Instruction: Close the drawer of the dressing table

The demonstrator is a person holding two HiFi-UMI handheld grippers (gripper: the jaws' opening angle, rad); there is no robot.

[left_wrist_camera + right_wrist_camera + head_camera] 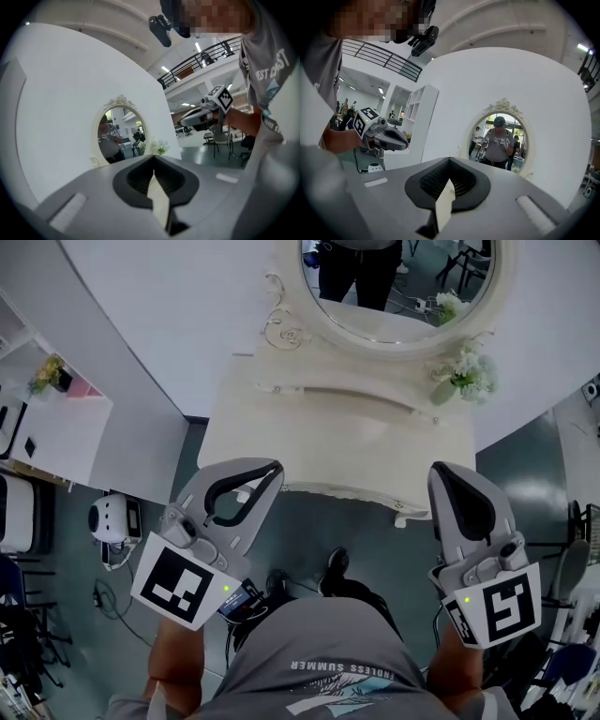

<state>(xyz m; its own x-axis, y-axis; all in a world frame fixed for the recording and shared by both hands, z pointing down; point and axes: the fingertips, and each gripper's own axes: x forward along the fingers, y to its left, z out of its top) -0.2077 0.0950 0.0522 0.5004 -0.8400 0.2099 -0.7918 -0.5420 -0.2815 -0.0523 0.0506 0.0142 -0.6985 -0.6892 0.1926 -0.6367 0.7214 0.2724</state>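
Note:
The cream dressing table (319,432) stands against the white wall, with an oval mirror (398,287) and white flowers (466,374) on top. Its scalloped front edge with a small knob (401,519) faces me; I cannot tell how far any drawer stands out. My left gripper (272,469) hovers just before the front left of the table, shut and empty. My right gripper (441,474) hovers before the front right, also shut with nothing in it. Both point about level at the mirror (119,133) (501,136). Neither touches the table.
A white shelf unit (56,427) stands to the left, with a small round white device (108,518) and cables on the floor beside it. A chair (572,563) is at the far right. My shoes (336,568) are on the dark floor close to the table.

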